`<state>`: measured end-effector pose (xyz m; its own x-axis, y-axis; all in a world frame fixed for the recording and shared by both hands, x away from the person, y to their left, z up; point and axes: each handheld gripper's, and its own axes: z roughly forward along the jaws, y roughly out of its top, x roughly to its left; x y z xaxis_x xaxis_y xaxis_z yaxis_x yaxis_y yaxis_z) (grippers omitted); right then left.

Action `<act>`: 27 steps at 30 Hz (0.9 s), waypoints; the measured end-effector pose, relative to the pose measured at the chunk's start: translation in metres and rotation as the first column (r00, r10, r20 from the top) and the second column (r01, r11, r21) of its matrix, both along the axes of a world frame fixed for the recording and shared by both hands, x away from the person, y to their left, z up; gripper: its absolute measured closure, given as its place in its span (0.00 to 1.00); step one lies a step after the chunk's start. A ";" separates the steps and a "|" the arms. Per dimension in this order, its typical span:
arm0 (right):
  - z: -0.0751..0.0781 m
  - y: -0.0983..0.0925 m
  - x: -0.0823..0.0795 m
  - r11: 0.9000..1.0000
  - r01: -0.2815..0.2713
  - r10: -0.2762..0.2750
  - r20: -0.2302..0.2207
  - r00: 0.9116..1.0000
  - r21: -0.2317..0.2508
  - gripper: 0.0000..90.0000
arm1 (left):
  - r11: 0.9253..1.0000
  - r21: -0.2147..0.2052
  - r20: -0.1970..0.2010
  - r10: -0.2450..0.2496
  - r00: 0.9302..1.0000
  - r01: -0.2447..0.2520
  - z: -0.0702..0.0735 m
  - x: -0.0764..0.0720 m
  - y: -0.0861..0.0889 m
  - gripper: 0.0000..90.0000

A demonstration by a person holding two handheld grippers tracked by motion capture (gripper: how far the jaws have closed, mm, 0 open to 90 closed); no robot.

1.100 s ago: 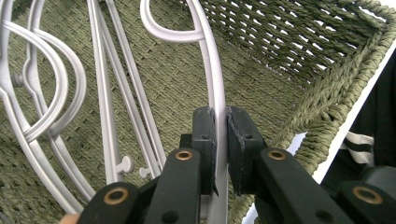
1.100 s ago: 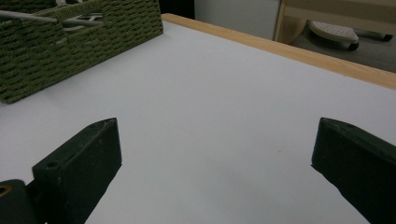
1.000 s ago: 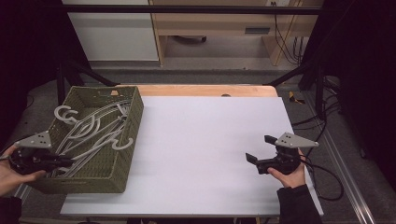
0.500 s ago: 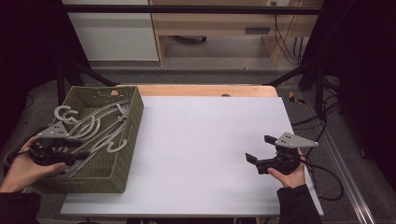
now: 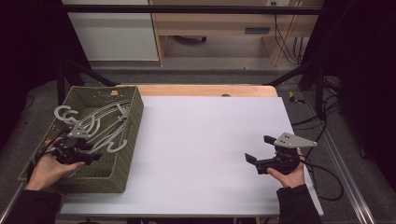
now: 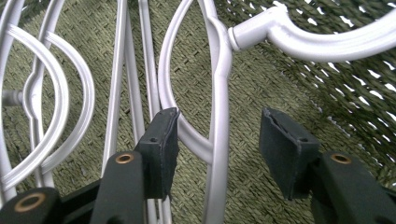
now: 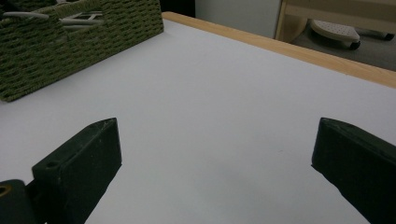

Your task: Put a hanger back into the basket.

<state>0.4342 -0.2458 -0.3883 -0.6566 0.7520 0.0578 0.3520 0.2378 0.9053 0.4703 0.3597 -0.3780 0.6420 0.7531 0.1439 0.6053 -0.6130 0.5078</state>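
Note:
Several white plastic hangers (image 5: 100, 119) lie piled in a green woven basket (image 5: 133, 126) at the table's left. My left gripper (image 5: 95, 156) reaches down into the basket over them. In the left gripper view its jaws (image 6: 219, 135) straddle the thin stem of one hanger (image 6: 219, 84); they have just been closing a little, with gaps still showing beside the stem. My right gripper (image 5: 259, 149) rests low over the white table (image 5: 205, 140) at the right, jaws wide apart (image 7: 215, 154) with nothing between them.
The basket (image 7: 70, 42) stands along the table's left edge. A wooden strip (image 5: 205, 90) runs along the far edge. Cables trail off the table's right side (image 5: 327, 177). A dark frame bar (image 5: 187, 8) crosses above the far side.
My left gripper moved from the basket's near left corner in over the hangers and sank a little; its jaws went from shut to apart. The right gripper stayed put.

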 end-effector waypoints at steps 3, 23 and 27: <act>0.000 0.000 0.000 1.000 -0.001 0.001 0.000 1.000 0.000 0.02 | 0.998 0.064 -0.020 0.030 0.999 -0.028 -0.003 0.003 -0.001 0.56; 0.000 -0.002 0.000 1.000 0.004 -0.004 0.002 1.000 0.000 0.02 | 0.996 0.041 -0.017 0.081 0.997 -0.080 0.009 0.002 0.005 0.76; 0.000 -0.001 0.000 1.000 0.001 -0.001 -0.001 1.000 0.000 0.02 | 0.992 0.004 0.032 0.129 0.991 -0.130 0.023 0.001 0.015 0.83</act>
<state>0.4342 -0.2472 -0.3884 -0.6558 0.7527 0.0578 0.3528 0.2379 0.9049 0.4716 0.3747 -0.3554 0.5341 0.8286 0.1677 0.6635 -0.5338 0.5242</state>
